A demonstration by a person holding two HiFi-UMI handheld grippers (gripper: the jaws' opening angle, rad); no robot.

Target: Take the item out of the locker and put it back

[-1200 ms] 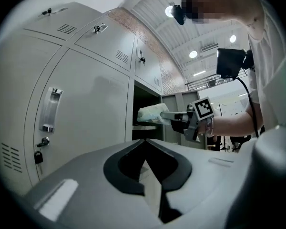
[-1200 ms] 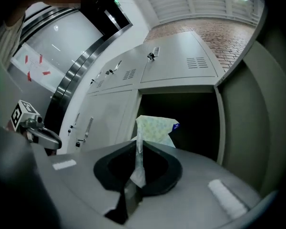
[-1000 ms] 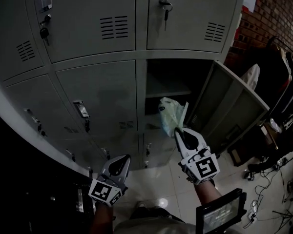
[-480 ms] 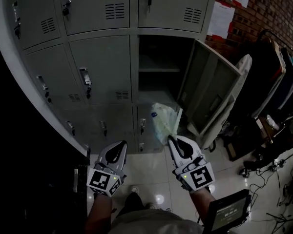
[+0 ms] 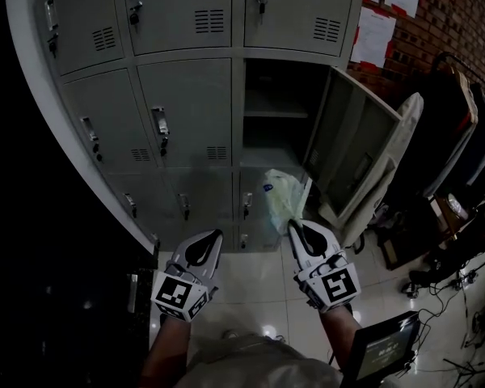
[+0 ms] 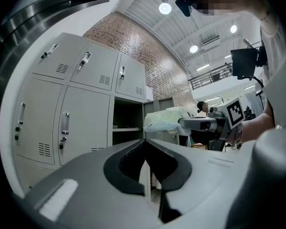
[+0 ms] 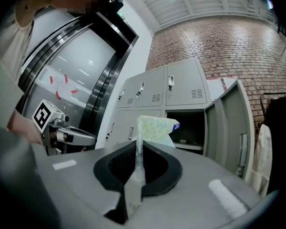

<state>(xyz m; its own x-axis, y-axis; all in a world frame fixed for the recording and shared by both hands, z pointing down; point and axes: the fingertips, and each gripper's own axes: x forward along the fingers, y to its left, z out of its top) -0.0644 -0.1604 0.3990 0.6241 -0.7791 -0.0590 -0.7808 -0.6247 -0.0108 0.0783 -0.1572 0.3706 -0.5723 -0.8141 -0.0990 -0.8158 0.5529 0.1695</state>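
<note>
My right gripper (image 5: 294, 226) is shut on the edge of a pale green and white plastic packet (image 5: 284, 197). It holds the packet in the air below and in front of the open locker compartment (image 5: 276, 111), outside it. In the right gripper view the packet (image 7: 154, 127) stands up from the closed jaws (image 7: 136, 146), and the compartment (image 7: 188, 128) lies beyond. My left gripper (image 5: 217, 235) hangs level with it to the left, shut, with nothing in it. The left gripper view shows its joined tips (image 6: 145, 141), the packet (image 6: 166, 118) and the right gripper (image 6: 205, 124).
The compartment's grey door (image 5: 352, 157) swings out to the right. Closed grey lockers (image 5: 186, 103) with keys fill the wall left of it and above. Coats on a rack (image 5: 469, 136) and cables (image 5: 461, 297) on the tiled floor are at the right. A shelf (image 5: 271, 113) crosses the compartment.
The right gripper has drawn the packet away from the compartment's mouth, lower and toward me. The left gripper has stayed beside it, still shut.
</note>
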